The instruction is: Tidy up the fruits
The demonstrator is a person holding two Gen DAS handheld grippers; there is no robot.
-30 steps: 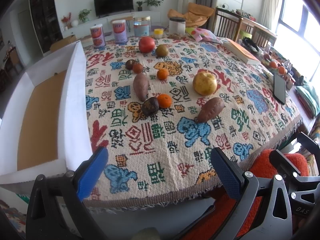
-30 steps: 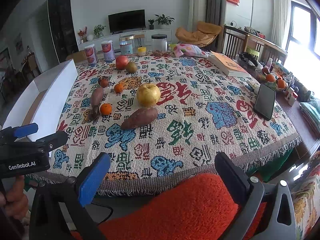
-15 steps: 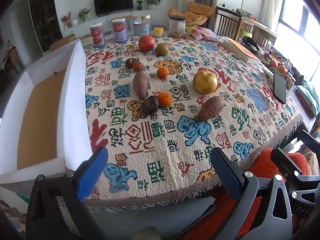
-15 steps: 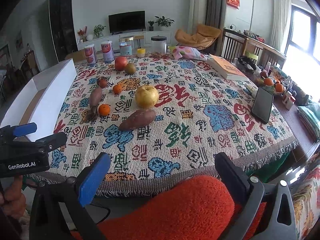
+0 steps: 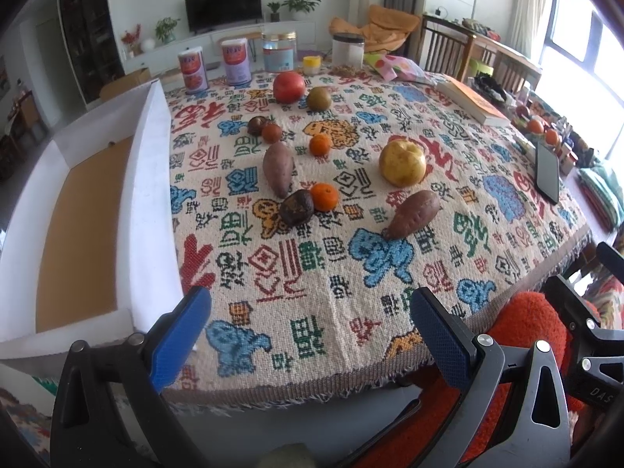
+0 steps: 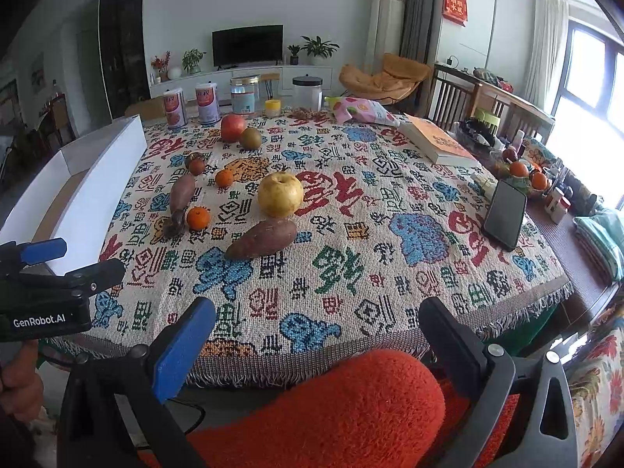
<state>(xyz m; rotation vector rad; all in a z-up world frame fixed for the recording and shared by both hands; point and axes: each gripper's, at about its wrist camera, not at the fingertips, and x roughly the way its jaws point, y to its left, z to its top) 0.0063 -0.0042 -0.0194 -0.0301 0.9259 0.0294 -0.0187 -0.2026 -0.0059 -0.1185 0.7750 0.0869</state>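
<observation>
Fruit lies scattered on a patterned tablecloth (image 5: 331, 284): a yellow pear (image 5: 402, 163) (image 6: 280, 194), two sweet potatoes (image 5: 414, 213) (image 5: 278, 169), small oranges (image 5: 325, 196) (image 5: 320, 144), a dark fruit (image 5: 296, 207), a red apple (image 5: 288, 86) and a green-brown fruit (image 5: 318, 98). A white box with a brown floor (image 5: 152, 210) stands at the table's left. My left gripper (image 5: 312, 335) is open at the near edge, holding nothing. My right gripper (image 6: 316, 339) is open too, below the near edge over an orange cushion (image 6: 343, 401).
Cans and jars (image 5: 234, 61) line the far edge. A book (image 5: 474, 103) and a black phone (image 5: 546, 171) lie at the right. A fruit bowl (image 6: 526, 175) sits beyond the phone. Wooden chairs stand at the far right. A hand (image 6: 19, 386) holds the left gripper.
Both grippers have crept slightly forward and upward toward the table. No fruit has moved.
</observation>
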